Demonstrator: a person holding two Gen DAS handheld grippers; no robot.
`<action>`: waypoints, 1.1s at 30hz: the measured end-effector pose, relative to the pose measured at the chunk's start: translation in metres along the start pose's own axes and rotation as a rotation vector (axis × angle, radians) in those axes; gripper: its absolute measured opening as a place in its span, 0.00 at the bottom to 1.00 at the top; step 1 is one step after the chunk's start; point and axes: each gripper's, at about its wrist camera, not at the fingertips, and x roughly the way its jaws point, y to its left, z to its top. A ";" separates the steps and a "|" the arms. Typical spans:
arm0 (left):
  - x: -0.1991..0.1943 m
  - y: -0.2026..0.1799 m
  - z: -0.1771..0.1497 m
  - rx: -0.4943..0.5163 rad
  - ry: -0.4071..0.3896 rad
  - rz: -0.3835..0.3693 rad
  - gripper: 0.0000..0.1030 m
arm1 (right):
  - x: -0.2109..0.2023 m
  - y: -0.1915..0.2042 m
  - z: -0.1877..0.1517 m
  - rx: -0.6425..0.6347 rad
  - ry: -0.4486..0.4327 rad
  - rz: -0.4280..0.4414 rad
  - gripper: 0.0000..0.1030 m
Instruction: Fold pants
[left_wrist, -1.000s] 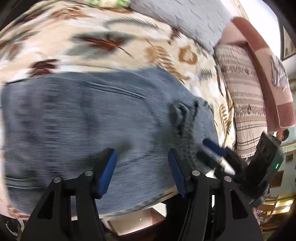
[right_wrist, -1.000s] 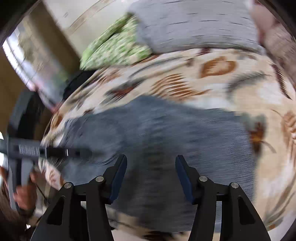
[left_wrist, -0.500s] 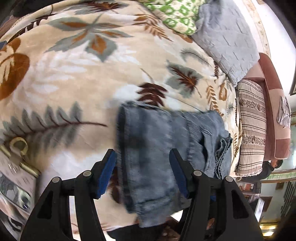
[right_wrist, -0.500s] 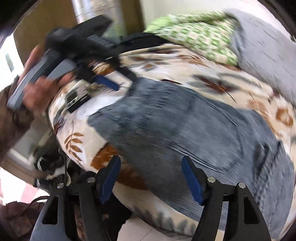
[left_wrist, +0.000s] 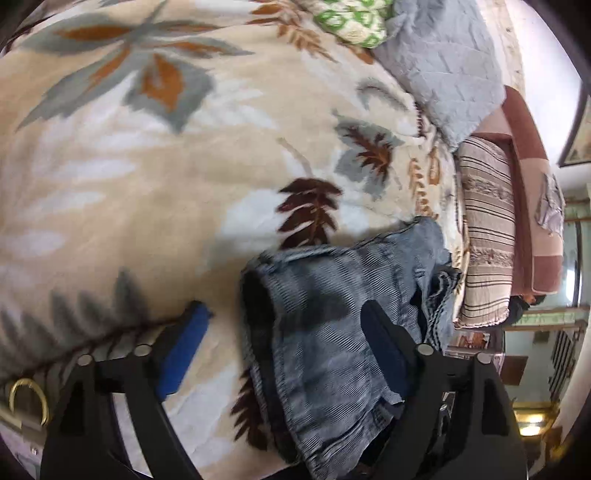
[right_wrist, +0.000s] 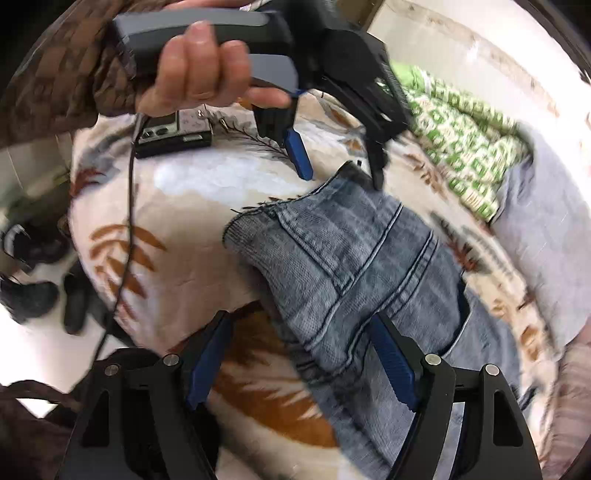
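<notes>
- Denim pants (right_wrist: 354, 266), faded blue with ribbed seams, lie folded on the plush leaf-print blanket (left_wrist: 155, 177).
- Left gripper (left_wrist: 284, 354) gapes wide over their edge.
- Right gripper (right_wrist: 299, 369) likewise spread, empty.

- The right tongs (right_wrist: 299, 365) are seen with their blue pads spread wide, nothing being held between them.
- The folded jeans (right_wrist: 354, 266) are laid on the leaf-patterned blanket (right_wrist: 177, 258), just ahead of the right tongs.
- The left tongs (right_wrist: 340, 158), gripped by a hand (right_wrist: 195, 62), are held parted over the far edge of the jeans.
- A green patterned pillow (right_wrist: 461, 144) is seen beyond, to the right.
</notes>
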 end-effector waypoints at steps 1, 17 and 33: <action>0.003 -0.003 0.002 0.014 0.006 -0.004 0.83 | 0.003 0.002 0.001 -0.011 -0.002 -0.021 0.76; -0.026 -0.084 -0.017 0.224 -0.089 -0.020 0.10 | -0.045 -0.050 0.003 0.165 -0.127 0.034 0.17; 0.029 -0.275 -0.020 0.404 -0.073 -0.036 0.10 | -0.131 -0.182 -0.101 0.623 -0.230 0.039 0.10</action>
